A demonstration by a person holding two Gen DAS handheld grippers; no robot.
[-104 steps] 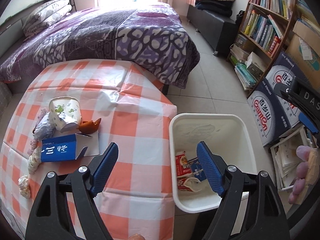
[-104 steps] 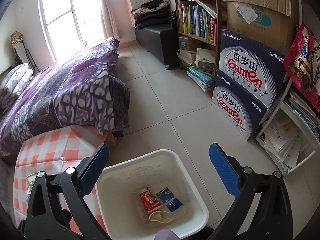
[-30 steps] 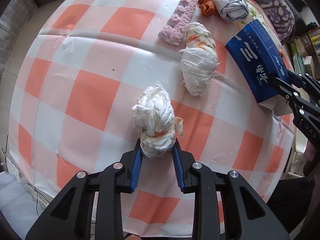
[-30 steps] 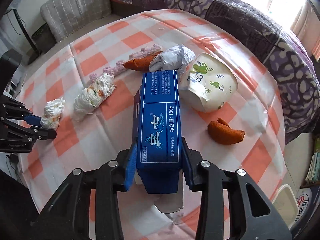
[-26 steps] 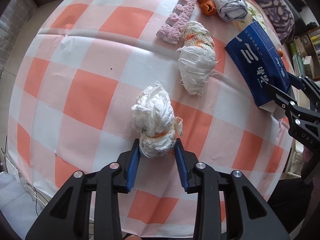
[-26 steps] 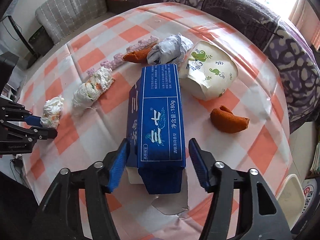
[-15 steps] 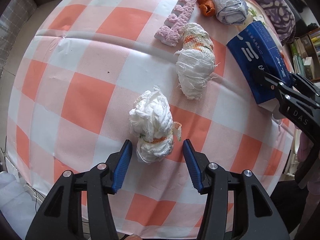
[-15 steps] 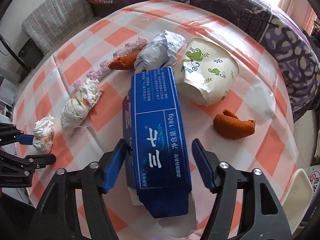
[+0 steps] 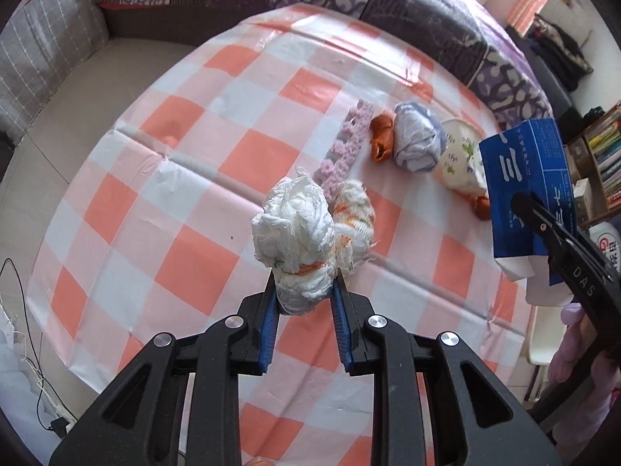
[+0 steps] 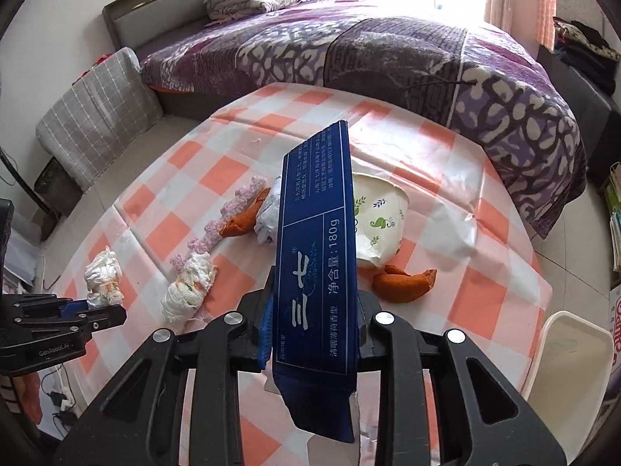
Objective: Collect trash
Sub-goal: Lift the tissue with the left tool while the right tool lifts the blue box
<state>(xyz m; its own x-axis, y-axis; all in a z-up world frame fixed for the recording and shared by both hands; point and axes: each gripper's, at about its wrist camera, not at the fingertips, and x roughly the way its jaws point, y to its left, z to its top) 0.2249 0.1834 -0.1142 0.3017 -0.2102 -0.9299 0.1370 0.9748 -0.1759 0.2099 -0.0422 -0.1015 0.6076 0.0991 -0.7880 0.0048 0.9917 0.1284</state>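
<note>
My left gripper [image 9: 304, 303] is shut on a crumpled white tissue wad [image 9: 297, 229] and holds it above the checked tablecloth [image 9: 194, 163]. It also shows in the right wrist view [image 10: 103, 279]. My right gripper [image 10: 312, 324] is shut on a blue carton [image 10: 316, 264], lifted and tilted above the table; the carton also shows at the right of the left wrist view [image 9: 524, 178]. On the table lie a second tissue wad [image 10: 190, 291], a pink strip [image 9: 345, 147], orange peel pieces [image 10: 403, 283], a grey paper ball [image 9: 417, 141] and a paper cup [image 10: 378, 221].
A white bin [image 10: 570, 365] stands on the floor past the table's right edge. A bed with a purple quilt [image 10: 388, 50] lies behind the table. A grey checked cushion [image 10: 97, 116] leans at the left. Bookshelves [image 9: 605, 147] stand at the far right.
Both grippers closed again on their items and lifted them off the table: the left with the tissue wad, the right with the blue carton, which now tilts upward.
</note>
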